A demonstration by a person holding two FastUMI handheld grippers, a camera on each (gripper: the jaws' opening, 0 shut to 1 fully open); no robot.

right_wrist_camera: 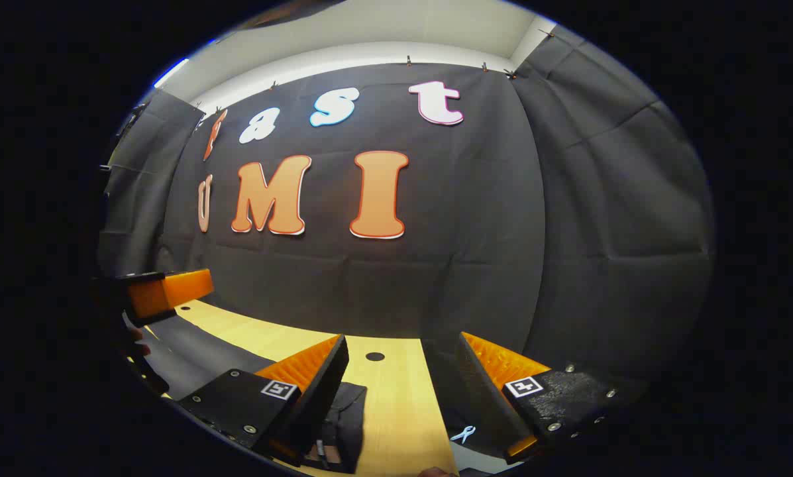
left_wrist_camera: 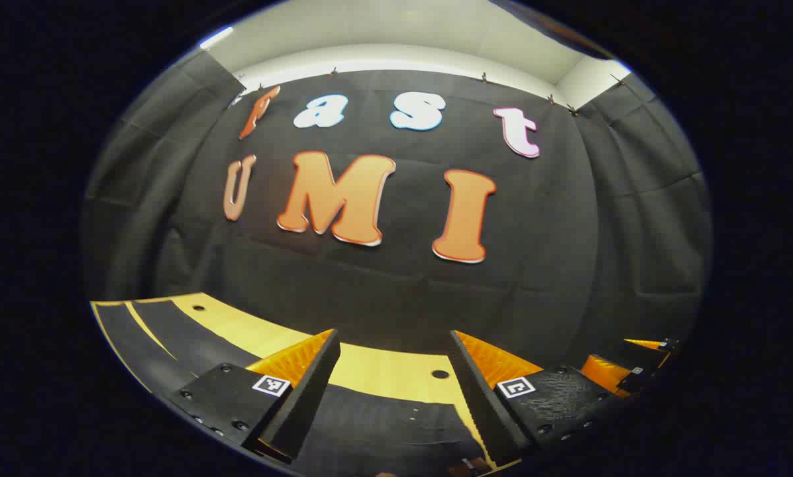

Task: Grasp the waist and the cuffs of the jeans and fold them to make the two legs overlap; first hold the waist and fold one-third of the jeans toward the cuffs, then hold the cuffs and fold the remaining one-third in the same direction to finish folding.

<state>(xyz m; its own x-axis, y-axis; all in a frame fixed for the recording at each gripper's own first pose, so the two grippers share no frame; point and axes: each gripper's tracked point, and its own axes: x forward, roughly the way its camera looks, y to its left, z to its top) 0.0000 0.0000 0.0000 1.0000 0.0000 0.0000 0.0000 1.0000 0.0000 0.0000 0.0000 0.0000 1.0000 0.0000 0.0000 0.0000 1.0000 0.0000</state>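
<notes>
A black cloth wall point(left_wrist_camera: 396, 278) is hanging across the far side of the booth, filling most of both views, with a pale ceiling strip point(left_wrist_camera: 396, 33) running above it. Below the wall, a light wooden table point(left_wrist_camera: 376, 368) is stretching from left to right, with a small round hole point(left_wrist_camera: 440, 374) showing in its top.

Dark jeans point(left_wrist_camera: 383, 424) are lying flat on the table, near the camera. In the left gripper view the dark fabric is spreading under and between the fingers and running off to the left. In the right gripper view a dark piece of the jeans point(right_wrist_camera: 343, 424) is sitting under the left finger, with bare wood beside it.

The left gripper point(left_wrist_camera: 396, 391) is hovering low over the jeans, its jaws spread wide and holding nothing. The right gripper point(right_wrist_camera: 403, 391) is also hanging low over the table edge, jaws likewise parted and empty.

At the near edge of the right gripper view, a small white clip-like object point(right_wrist_camera: 463, 434) is lying beside the right finger; what it is cannot be told.
</notes>
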